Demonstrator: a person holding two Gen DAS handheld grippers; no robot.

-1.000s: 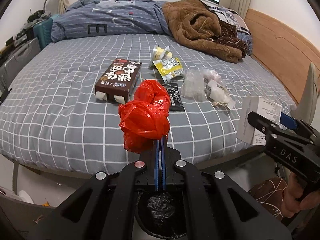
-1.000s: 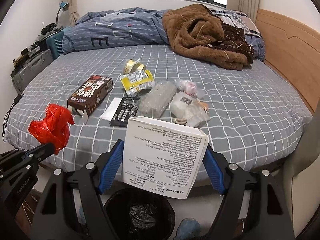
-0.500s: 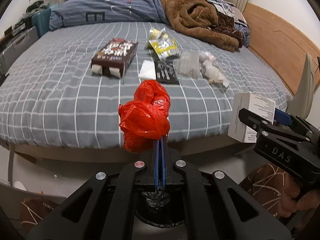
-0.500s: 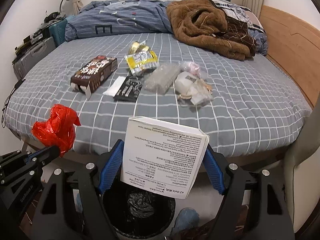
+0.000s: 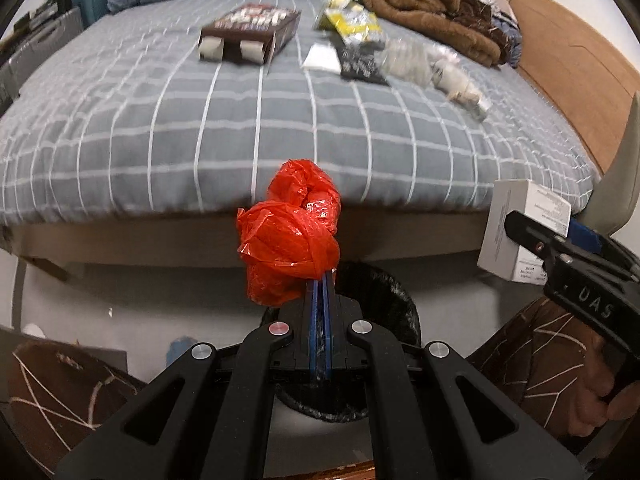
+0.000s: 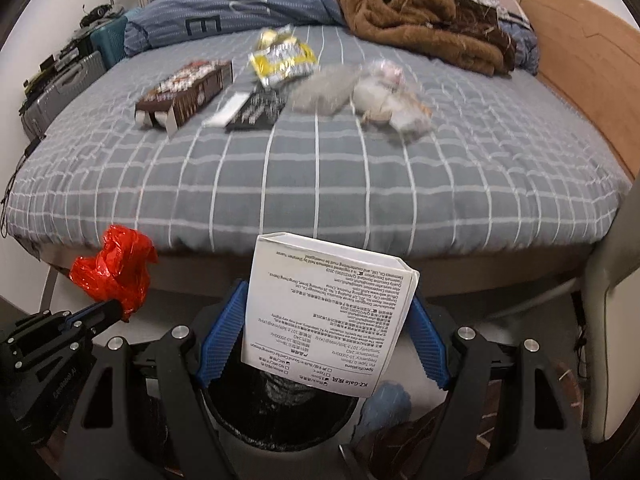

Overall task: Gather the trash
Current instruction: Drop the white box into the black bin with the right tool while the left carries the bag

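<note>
My left gripper (image 5: 320, 280) is shut on a crumpled red plastic bag (image 5: 290, 236), held above a round black bin (image 5: 384, 300) on the floor by the bed. My right gripper (image 6: 326, 304) grips a white printed box (image 6: 324, 312) between its blue pads, also over the bin (image 6: 276, 420). The right view shows the red bag (image 6: 114, 270) at lower left; the left view shows the white box (image 5: 520, 228) at right. On the bed lie a brown snack box (image 6: 186, 92), a yellow wrapper (image 6: 282, 58), a black packet (image 6: 256, 110) and clear plastic bags (image 6: 384, 96).
The grey checked bed (image 6: 320, 184) fills the middle, with a brown blanket (image 6: 416, 4) and blue duvet (image 6: 232, 4) at the back. A wooden headboard (image 6: 580, 48) runs on the right, suitcases (image 6: 64, 80) stand at left. A person's patterned trousers (image 5: 528, 348) flank the bin.
Both grippers have sunk and pulled back from the bed with their loads. The bed's edge has risen in view and the bin shows more under the fingers.
</note>
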